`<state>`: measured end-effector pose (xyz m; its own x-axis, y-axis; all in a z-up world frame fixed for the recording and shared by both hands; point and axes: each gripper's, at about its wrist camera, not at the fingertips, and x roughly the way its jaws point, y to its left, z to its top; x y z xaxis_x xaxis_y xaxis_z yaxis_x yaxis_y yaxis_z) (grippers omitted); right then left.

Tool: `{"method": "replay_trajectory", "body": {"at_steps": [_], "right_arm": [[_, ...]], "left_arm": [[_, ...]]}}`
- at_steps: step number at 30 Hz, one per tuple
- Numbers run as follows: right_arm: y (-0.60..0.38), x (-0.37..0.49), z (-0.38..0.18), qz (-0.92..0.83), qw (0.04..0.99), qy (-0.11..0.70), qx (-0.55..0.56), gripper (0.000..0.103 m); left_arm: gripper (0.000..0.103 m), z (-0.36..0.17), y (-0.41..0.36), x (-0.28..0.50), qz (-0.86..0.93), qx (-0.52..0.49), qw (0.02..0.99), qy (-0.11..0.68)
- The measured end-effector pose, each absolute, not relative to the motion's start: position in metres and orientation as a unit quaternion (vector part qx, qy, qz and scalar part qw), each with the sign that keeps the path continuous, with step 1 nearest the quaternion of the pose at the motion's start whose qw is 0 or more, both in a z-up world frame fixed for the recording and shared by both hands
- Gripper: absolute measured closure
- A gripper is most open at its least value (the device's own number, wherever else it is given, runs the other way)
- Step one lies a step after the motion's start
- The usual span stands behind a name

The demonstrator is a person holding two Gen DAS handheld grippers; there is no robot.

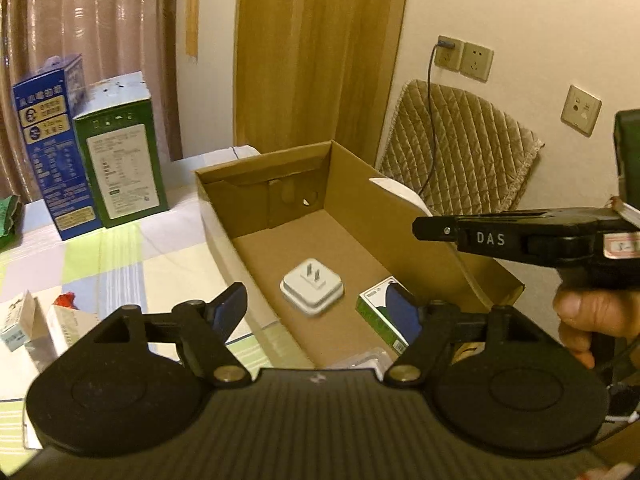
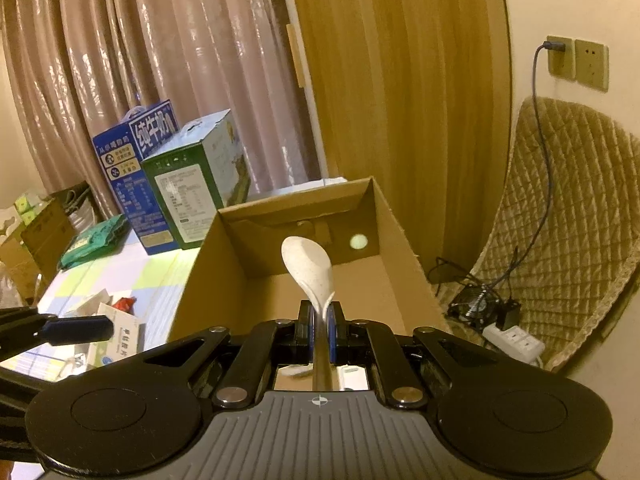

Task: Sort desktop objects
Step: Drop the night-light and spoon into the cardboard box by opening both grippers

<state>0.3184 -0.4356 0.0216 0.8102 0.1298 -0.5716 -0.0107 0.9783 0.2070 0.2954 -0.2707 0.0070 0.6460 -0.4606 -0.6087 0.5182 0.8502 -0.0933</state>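
An open cardboard box (image 1: 360, 200) stands on the checked tablecloth. On its floor lie a white plug adapter (image 1: 312, 290), slightly blurred, and a small green-and-white pack (image 1: 376, 312). My left gripper (image 1: 316, 304) hovers over the box's near end, open, with nothing touching its pads; the adapter lies below the gap. My right gripper (image 2: 320, 316) is shut on the handle of a white spoon (image 2: 308, 268), whose bowl points forward over the box (image 2: 392, 240). In the left wrist view the right gripper (image 1: 420, 228) reaches in from the right above the box's far wall, held by a hand (image 1: 588, 320).
A blue milk carton (image 1: 48, 152) and a green carton (image 1: 124, 160) stand behind the box at the left. Small packets (image 1: 24, 320) lie on the cloth left of the box. A quilted chair cushion (image 1: 460, 148) and a power strip (image 2: 516, 340) are to the right.
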Motion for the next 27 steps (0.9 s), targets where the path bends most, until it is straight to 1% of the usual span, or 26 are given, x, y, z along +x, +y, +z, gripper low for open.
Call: {"method": "replay_trajectory", "body": {"at_steps": [2,3,4,5,6,19,25,27], "right_arm": [[-0.435,0.320,0.022,0.042,0.947,0.301,0.105,0.098],[-0.435,0.320,0.023,0.039,0.948,0.299,0.105,0.090],[-0.435,0.319,0.024,0.035,0.949,0.296,0.106,0.079],[-0.436,0.318,0.025,0.034,0.950,0.292,0.108,0.046],[-0.437,0.316,0.026,0.033,0.951,0.287,0.111,0.031],[-0.428,0.272,0.048,0.028,0.955,0.272,0.119,0.030],[-0.404,0.238,0.059,0.043,0.955,0.266,0.119,0.024],[-0.394,0.228,0.061,0.047,0.955,0.269,0.120,0.018]], "left_arm": [[0.030,0.009,-0.265,0.294,-0.267,0.042,0.908,0.320],[0.030,0.011,-0.261,0.293,-0.265,0.039,0.909,0.319],[0.030,0.011,-0.257,0.292,-0.264,0.038,0.910,0.319],[0.030,0.012,-0.253,0.291,-0.262,0.038,0.910,0.318],[0.029,0.012,-0.249,0.290,-0.259,0.037,0.911,0.317],[0.025,0.013,-0.203,0.262,-0.230,0.020,0.918,0.322],[0.023,0.016,-0.180,0.243,-0.215,0.017,0.922,0.322],[0.020,0.018,-0.172,0.235,-0.211,0.017,0.924,0.320]]}}
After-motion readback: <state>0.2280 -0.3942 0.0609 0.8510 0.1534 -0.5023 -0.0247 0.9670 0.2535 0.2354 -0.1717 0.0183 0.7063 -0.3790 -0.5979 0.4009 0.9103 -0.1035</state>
